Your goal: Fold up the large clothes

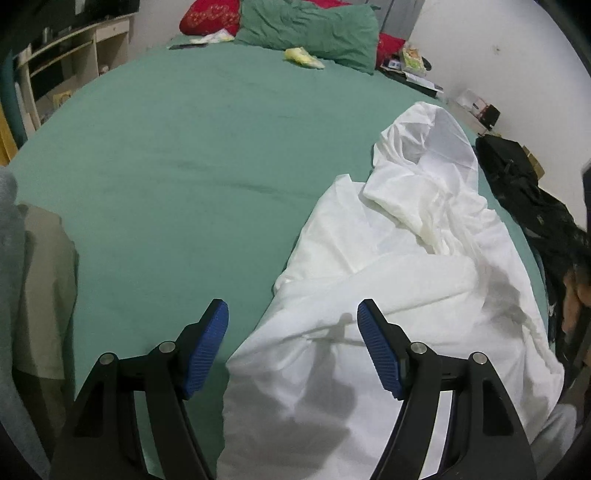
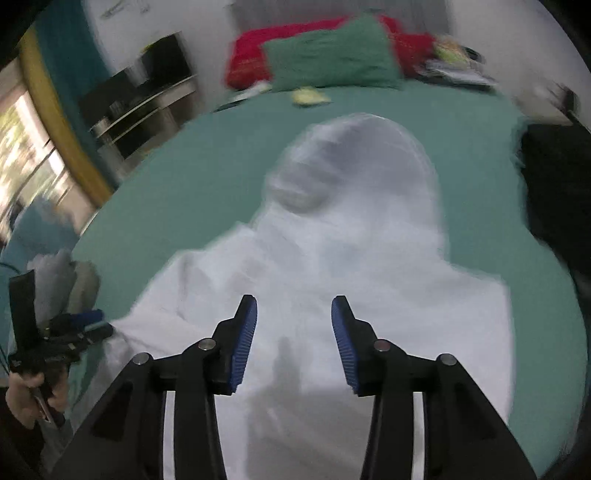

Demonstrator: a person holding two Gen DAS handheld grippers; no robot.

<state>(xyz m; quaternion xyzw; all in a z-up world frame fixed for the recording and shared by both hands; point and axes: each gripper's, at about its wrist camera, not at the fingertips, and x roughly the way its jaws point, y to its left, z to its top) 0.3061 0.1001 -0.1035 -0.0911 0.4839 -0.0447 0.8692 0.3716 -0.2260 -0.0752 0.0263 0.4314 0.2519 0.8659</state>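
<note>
The white garment (image 1: 399, 280), which seems to be hooded, lies crumpled on the green bed (image 1: 177, 177), filling the lower right of the left wrist view from about 1 o'clock down to 6 o'clock. Its hood end points toward the green pillow (image 1: 310, 33) at 12 o'clock.

The left tongs (image 1: 291, 332) are spread wide and empty, straddling the garment's left edge where it meets the sheet. The right tongs (image 2: 293, 332) stand partly spread over the middle of the cloth with nothing between the pads. That view is blurred, so I judge the cloth is not being touched.

The step in hand looks like picking grasp points. To do it well:
- Pinch a single layer at the near edge with each tongs, well apart.
- Lift, then draw the cloth toward 9 o'clock onto bare sheet.
- Flatten before any fold.
</note>
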